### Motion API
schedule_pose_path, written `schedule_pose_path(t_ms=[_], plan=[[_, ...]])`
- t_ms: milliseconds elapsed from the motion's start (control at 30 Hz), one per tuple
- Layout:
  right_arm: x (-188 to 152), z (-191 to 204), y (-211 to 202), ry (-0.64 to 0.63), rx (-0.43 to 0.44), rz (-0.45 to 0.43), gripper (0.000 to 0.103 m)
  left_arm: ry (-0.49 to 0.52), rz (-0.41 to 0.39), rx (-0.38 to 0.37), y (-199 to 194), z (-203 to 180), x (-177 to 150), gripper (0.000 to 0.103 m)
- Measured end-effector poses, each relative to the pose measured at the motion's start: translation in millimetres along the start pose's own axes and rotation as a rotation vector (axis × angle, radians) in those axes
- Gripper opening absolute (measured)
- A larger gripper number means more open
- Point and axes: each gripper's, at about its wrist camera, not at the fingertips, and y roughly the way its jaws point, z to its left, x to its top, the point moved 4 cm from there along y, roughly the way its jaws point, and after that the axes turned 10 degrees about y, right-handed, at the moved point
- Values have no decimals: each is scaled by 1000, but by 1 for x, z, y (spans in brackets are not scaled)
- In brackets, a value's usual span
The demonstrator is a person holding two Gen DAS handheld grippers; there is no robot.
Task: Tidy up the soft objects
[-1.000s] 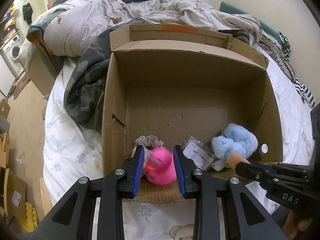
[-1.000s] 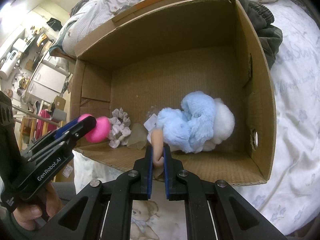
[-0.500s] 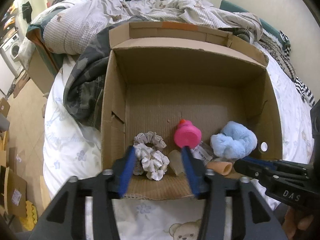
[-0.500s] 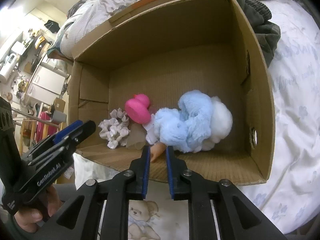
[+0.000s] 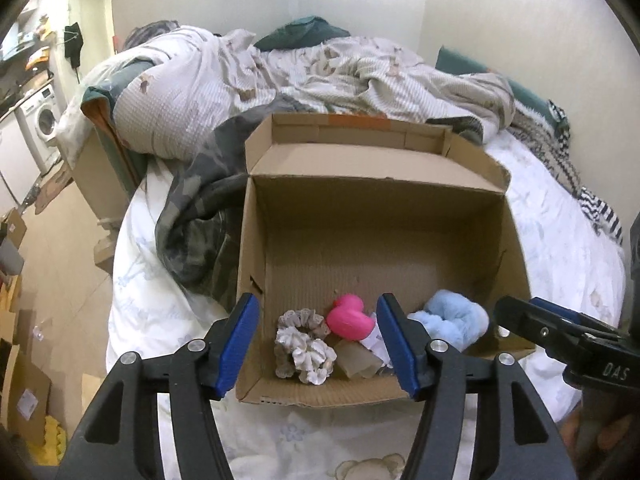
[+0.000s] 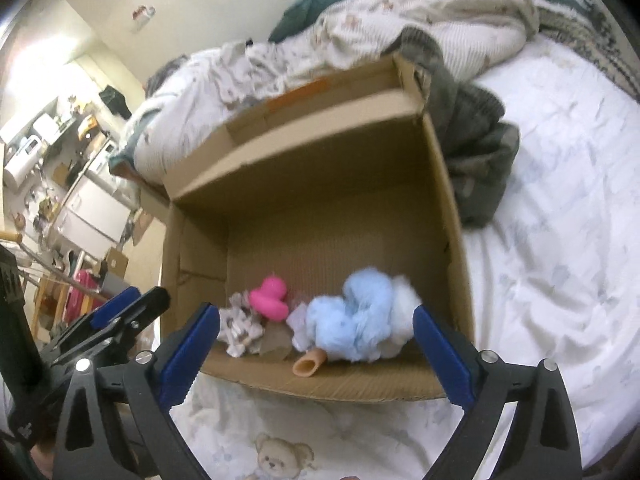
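An open cardboard box (image 5: 516,248) (image 6: 448,184) rests on the bed. Along its near wall lie a pale frilly scrunchie (image 5: 304,346) (image 6: 240,326), a pink rubber duck (image 5: 350,318) (image 6: 270,296), a fluffy light-blue plush (image 5: 454,320) (image 6: 356,312) and a beige tube-shaped piece (image 6: 309,365). My left gripper (image 5: 318,344) hovers above the box's near edge, its jaws opening with nothing between them. My right gripper (image 6: 316,348) hangs over the same edge, jaws opening wide and empty; the plush and tube lie below it.
A rumpled quilt (image 5: 224,80) and a dark camouflage garment (image 5: 200,216) lie behind and left of the box. White printed sheet (image 6: 560,240) spreads to the right. Floor with cardboard pieces (image 5: 24,380) is at the left, beyond the bed's edge.
The left gripper let go of the pink duck, which now lies in the box. The right gripper released the beige tube and opened wide. Both grippers rose and drew back from the box.
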Motion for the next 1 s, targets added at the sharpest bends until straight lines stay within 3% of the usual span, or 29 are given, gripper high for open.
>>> schedule_pose_path(t_ms=[400, 633, 1000], plan=[[-19, 4, -43, -71, -39, -102, 103, -19, -20, 64, -38, 15, -24, 59], [-36, 11, -53, -115, -60, -124, 103, -22, -30, 67, -57, 14, -42, 59], [-43, 14, -58, -149, -92, -156, 103, -41, -70, 79, -68, 17, -42, 60]])
